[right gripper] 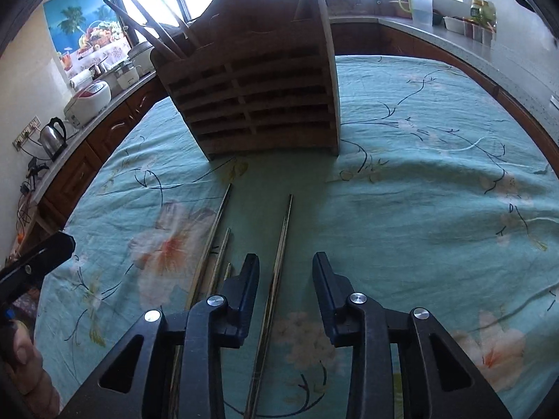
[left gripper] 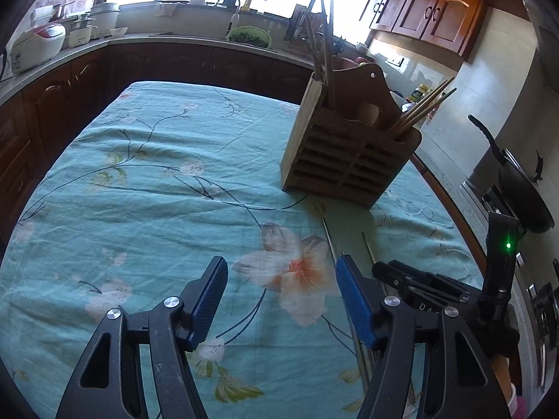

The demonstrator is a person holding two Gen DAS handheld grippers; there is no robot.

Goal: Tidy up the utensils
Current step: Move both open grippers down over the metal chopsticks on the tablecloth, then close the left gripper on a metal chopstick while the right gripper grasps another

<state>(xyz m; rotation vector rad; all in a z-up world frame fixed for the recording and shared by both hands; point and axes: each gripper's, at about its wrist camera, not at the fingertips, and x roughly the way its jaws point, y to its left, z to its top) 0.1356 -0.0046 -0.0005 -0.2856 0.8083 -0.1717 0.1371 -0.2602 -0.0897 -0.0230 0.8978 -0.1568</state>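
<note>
A slatted wooden utensil holder stands on the teal floral tablecloth, with chopsticks sticking out of its compartments; it also shows in the right wrist view. Several chopsticks lie on the cloth in front of it. One pair lies between the open fingers of my right gripper. Others lie just left of that gripper. My left gripper is open and empty above the cloth, left of two chopsticks. The right gripper's body shows at the right of the left wrist view.
Kitchen counters surround the table, with a rice cooker, a kettle and a green basket. A black pan sits on a stove at the right. Wooden cabinets hang above.
</note>
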